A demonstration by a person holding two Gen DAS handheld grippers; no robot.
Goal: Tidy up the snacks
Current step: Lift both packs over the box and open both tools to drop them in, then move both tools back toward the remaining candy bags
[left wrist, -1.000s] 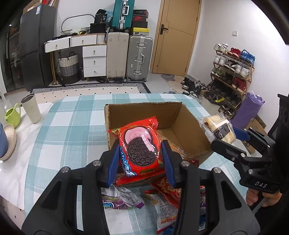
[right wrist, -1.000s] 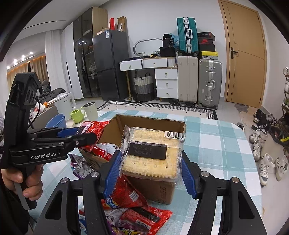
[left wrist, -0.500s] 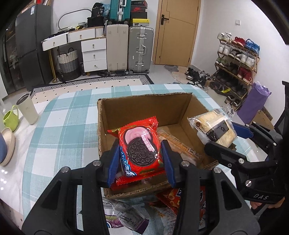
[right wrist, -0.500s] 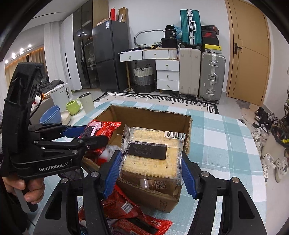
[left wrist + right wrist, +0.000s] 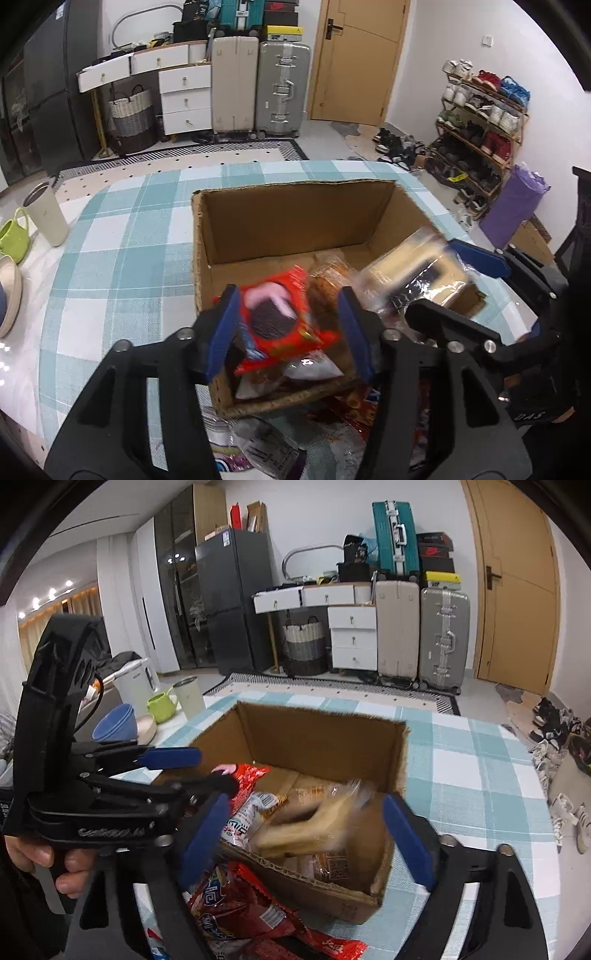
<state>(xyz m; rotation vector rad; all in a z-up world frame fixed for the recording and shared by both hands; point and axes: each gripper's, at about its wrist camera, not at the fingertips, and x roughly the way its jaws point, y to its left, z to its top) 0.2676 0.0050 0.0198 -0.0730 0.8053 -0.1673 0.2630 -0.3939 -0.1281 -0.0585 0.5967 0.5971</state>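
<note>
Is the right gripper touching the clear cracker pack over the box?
Apart. In the right wrist view the right gripper, its jaws opening, stands wide of the blurred cracker pack dropping into the cardboard box, with gaps on both sides.

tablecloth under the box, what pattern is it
Teal, pale blue and white plaid tablecloth, clearest in the left wrist view, around the cardboard box.

Blurred cracker pack [image 5: 306, 827] over cardboard box [image 5: 325, 738]

Packets [image 5: 258, 915] lie before the box [image 5: 295, 218] on the table [image 5: 122, 258]
</note>
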